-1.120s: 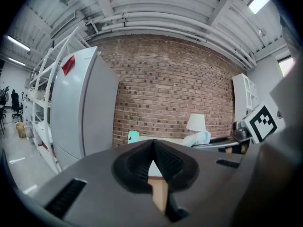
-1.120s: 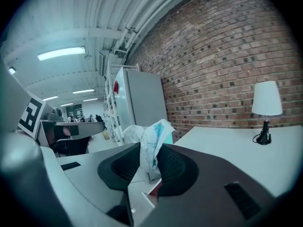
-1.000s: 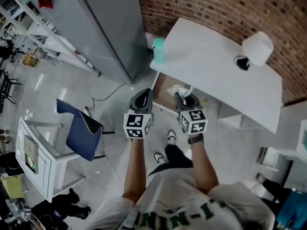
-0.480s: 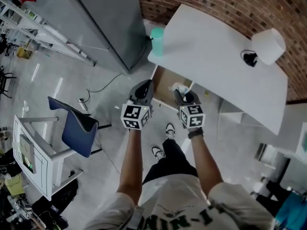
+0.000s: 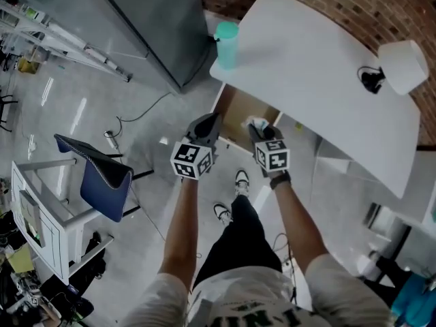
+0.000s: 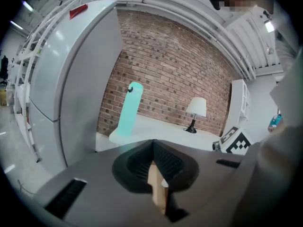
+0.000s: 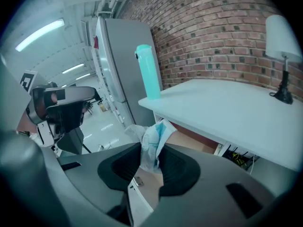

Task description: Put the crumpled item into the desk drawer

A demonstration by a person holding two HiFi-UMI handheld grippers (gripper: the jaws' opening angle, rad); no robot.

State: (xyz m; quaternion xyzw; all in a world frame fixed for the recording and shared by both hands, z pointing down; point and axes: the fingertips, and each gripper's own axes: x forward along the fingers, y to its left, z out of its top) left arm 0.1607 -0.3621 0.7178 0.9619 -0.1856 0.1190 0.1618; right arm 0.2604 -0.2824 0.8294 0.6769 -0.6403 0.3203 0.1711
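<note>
The crumpled item [image 5: 257,123], a white and pale blue wad, sticks up from my right gripper [image 5: 263,131], which is shut on it. In the right gripper view the crumpled item [image 7: 152,143] sits pinched between the dark pads, over the open desk drawer [image 7: 189,138]. The drawer [image 5: 237,111] has a tan wooden inside and stands pulled out under the white desk [image 5: 320,80]. My left gripper [image 5: 205,125] is level with the right one, just left of the drawer's front, shut with nothing in it. Its pads [image 6: 163,162] meet in the left gripper view.
A teal bottle [image 5: 225,35] stands on the desk's left corner and a white lamp [image 5: 402,65] at its far right. A grey fridge [image 5: 150,26] rises left of the desk. A blue chair [image 5: 95,182] and a white cart [image 5: 41,216] stand at the left.
Both grippers have stayed side by side at the drawer's front, the right one keeping its hold on the crumpled item. The head view has drifted, so the desk sits higher in the frame.
</note>
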